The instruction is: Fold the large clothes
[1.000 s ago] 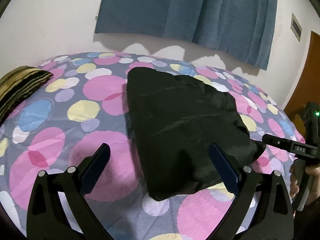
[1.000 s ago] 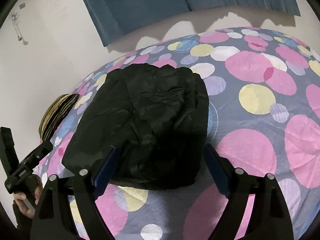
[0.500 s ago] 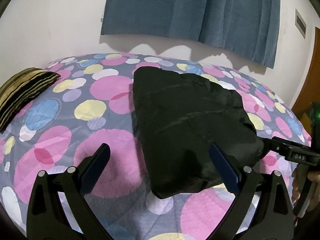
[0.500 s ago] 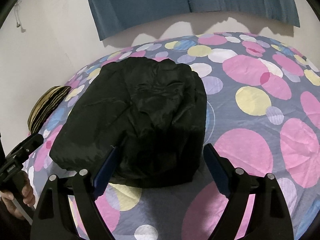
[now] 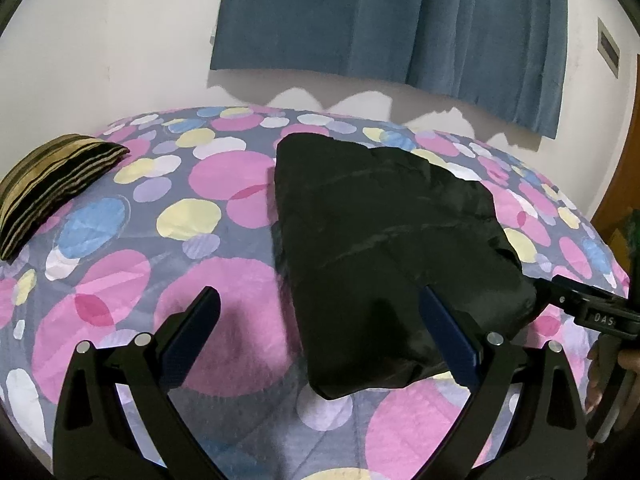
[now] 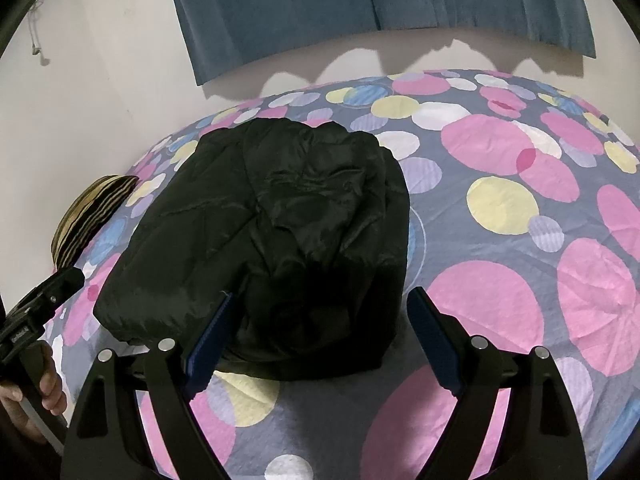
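A black puffy jacket (image 5: 384, 248) lies folded into a compact bundle on the bed (image 5: 120, 280) with its dotted cover; the right wrist view also has this jacket (image 6: 280, 232) in its middle. My left gripper (image 5: 320, 300) hovers open above the bundle's near left edge, nothing between its blue pads. My right gripper (image 6: 320, 300) hangs open over the bundle's near right corner, also holding nothing. Each view catches the other gripper at its side edge, held by a hand (image 6: 44, 384).
A striped brown cushion (image 5: 52, 184) rests at the bed's left end. A blue curtain (image 5: 400, 28) hangs on the white wall behind the bed. A brown wooden door (image 5: 624, 160) stands at the far right. The dotted cover (image 6: 520, 240) spreads to the right of the jacket.
Both views have tilted up a little, so the jacket sits lower in frame. The jacket itself has not moved and both grippers stay open.
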A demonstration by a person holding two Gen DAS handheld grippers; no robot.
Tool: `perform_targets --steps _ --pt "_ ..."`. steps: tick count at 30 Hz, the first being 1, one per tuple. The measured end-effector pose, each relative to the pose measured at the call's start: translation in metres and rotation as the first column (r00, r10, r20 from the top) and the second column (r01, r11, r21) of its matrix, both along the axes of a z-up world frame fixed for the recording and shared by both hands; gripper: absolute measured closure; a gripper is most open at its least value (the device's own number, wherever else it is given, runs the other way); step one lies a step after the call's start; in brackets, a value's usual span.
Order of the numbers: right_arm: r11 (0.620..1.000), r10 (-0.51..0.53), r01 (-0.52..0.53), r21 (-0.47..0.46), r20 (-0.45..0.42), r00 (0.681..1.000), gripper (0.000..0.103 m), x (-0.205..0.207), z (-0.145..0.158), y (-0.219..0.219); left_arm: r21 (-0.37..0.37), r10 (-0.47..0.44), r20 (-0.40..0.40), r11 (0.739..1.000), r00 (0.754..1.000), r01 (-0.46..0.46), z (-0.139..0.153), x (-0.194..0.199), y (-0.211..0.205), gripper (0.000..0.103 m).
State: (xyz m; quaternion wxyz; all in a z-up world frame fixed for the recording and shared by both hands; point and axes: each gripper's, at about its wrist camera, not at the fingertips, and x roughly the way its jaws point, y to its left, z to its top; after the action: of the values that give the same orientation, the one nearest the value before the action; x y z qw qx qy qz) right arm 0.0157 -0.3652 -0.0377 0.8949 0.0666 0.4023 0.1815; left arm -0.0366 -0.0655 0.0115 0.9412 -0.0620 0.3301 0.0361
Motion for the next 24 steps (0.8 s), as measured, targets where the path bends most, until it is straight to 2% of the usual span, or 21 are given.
perform_targets --steps 24 --pt "1.000 -0.002 0.002 -0.006 0.005 1.000 0.018 -0.0002 0.0009 0.0004 0.005 0.018 0.016 1.000 1.000 -0.018 0.0004 -0.0028 0.0030 0.004"
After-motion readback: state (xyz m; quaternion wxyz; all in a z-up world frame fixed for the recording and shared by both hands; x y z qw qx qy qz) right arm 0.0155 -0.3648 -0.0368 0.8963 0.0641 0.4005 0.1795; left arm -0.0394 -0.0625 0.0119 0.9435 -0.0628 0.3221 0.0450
